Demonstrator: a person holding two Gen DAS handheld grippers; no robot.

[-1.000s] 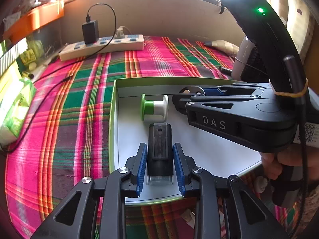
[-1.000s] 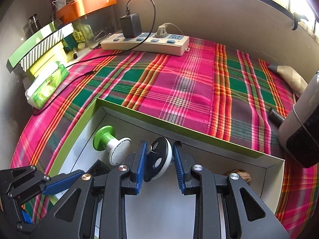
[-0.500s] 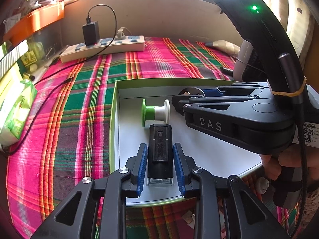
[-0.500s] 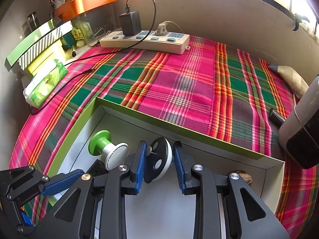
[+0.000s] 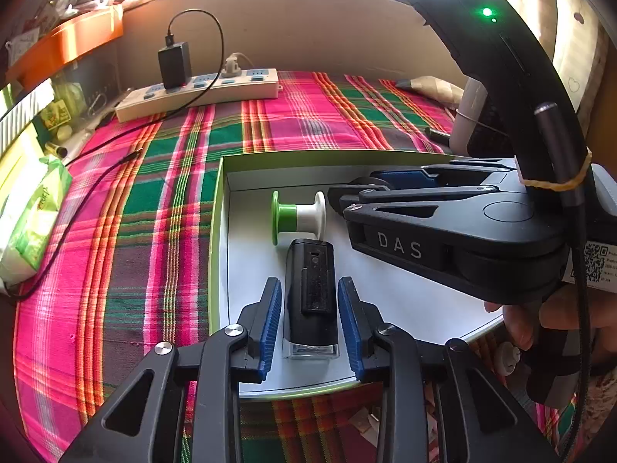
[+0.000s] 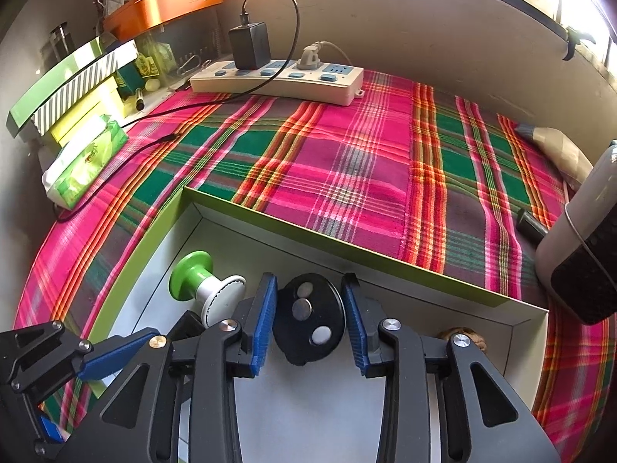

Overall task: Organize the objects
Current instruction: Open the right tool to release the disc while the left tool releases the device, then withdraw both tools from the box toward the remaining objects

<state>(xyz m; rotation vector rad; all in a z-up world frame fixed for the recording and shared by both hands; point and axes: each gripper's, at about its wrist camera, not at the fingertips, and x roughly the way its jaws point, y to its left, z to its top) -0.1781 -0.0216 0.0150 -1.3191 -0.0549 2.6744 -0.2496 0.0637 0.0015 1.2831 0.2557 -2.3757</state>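
Sunlit window ledge (image 6: 501, 4) and beige wall (image 5: 308, 34) behind plaid cloth (image 6: 347, 162)

I work in a lived-in home corner: plaid cloth (image 6: 347, 162) underneath, power strip (image 6: 277, 81) far, tissue pack (image 6: 85, 158) and stacked boxes (image 6: 73, 88) left.

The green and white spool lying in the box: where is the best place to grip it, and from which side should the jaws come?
Probably grip the green and white plastic spool at its narrow middle barrel, coming from above. It lies on its side in the shallow green-rimmed white box, and the wide flanges at both ends would keep the jaws from slipping off. The black rectangular device lies close beside it, so a sideways approach looks crowded.
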